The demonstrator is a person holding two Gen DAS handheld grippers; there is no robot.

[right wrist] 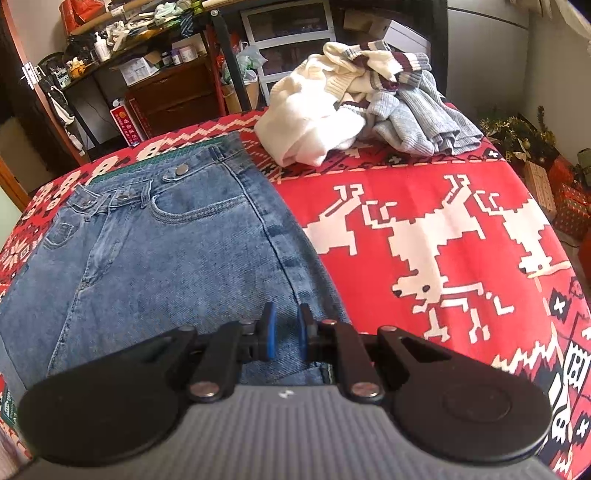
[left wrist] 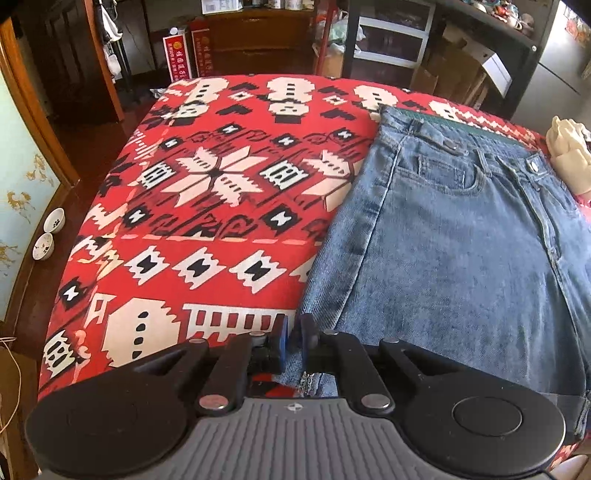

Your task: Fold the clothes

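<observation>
Denim: one pair of jeans (right wrist: 166, 251) lies flat mid-tabletop (left wrist: 207, 229), waistband at the far edge. Two knits, a white sweater (right wrist: 310, 122) and a grey sweater (right wrist: 424, 122), sit heaped at the far right corner. Left tongs (left wrist: 294, 332) are pinched on the jeans' left edge; right tongs (right wrist: 285, 328) are slightly apart over the denim.

blanket: red, black-and-white snowflake and reindeer pattern, covered the surface (left wrist: 221, 229)
bowls: two small white ones sat on the floor by the left wall (left wrist: 48, 236)
red boxes: stood upright beyond the far edge (left wrist: 177, 59)
drawer unit: white-framed, behind (right wrist: 288, 26)
</observation>
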